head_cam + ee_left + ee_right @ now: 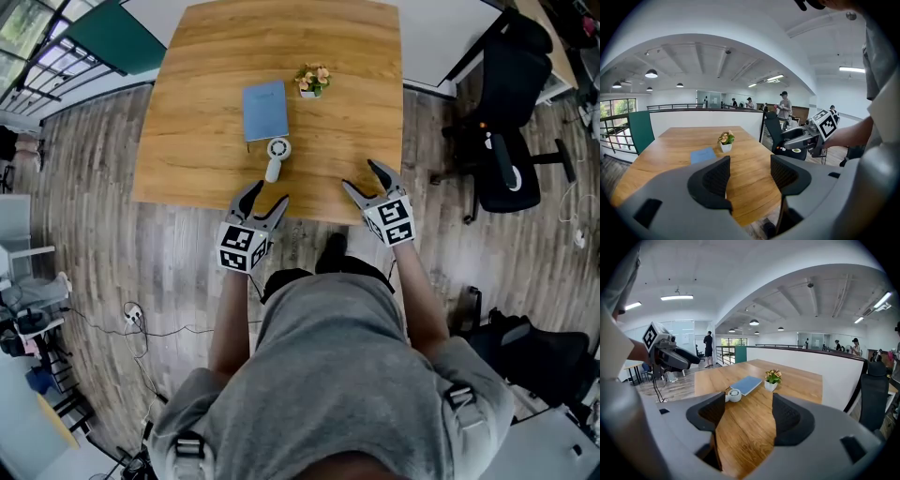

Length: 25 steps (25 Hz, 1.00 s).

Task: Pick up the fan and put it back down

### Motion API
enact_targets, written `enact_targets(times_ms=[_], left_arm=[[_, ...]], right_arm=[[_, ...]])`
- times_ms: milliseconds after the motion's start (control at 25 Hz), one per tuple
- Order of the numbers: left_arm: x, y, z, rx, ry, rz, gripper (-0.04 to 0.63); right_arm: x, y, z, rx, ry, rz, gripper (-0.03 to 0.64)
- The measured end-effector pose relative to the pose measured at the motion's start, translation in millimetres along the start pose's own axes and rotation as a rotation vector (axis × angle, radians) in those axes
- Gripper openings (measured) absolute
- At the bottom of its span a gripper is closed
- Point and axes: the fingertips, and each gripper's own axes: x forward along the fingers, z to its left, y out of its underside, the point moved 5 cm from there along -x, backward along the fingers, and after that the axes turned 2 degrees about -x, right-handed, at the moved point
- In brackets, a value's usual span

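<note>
A small white fan [277, 156] lies on the wooden table [356, 112], near its front edge, head towards the far side and handle towards me; the right gripper view shows the fan [733, 395] left of the jaws. My left gripper [266, 199] hovers at the table's front edge, just short of the fan's handle, open and empty [749, 171]. To the fan's right, over the front edge, my right gripper [363, 178] is open too, with nothing between its fingers [749, 408]. In the left gripper view the fan is hidden behind the jaws.
A blue notebook [265, 111] lies just beyond the fan, with a small potted flower [312, 80] to its right. A black office chair [506, 122] stands off the table's right side. Several people stand far off in the room.
</note>
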Motion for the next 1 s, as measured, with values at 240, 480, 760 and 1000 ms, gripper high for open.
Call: enact_targets(times_ms=[240, 480, 760, 1000], left_arm=[[3, 1, 2, -0.01, -0.019, 0.003, 0.282], [3, 4, 10, -0.026, -0.026, 0.014, 0.282], [16, 9, 31, -0.049, -0.023, 0.029, 0.282], [36, 17, 57, -0.018, -0.061, 0.031, 0.282]], right_arm=[[9, 1, -4, -0.004, -0.021, 0.005, 0.324], [17, 3, 2, 0.005, -0.033, 0.026, 0.324], [38, 3, 7, 0.004, -0.051, 0.063, 0.324], [73, 6, 2, 0.002, -0.056, 0.098, 0.324]])
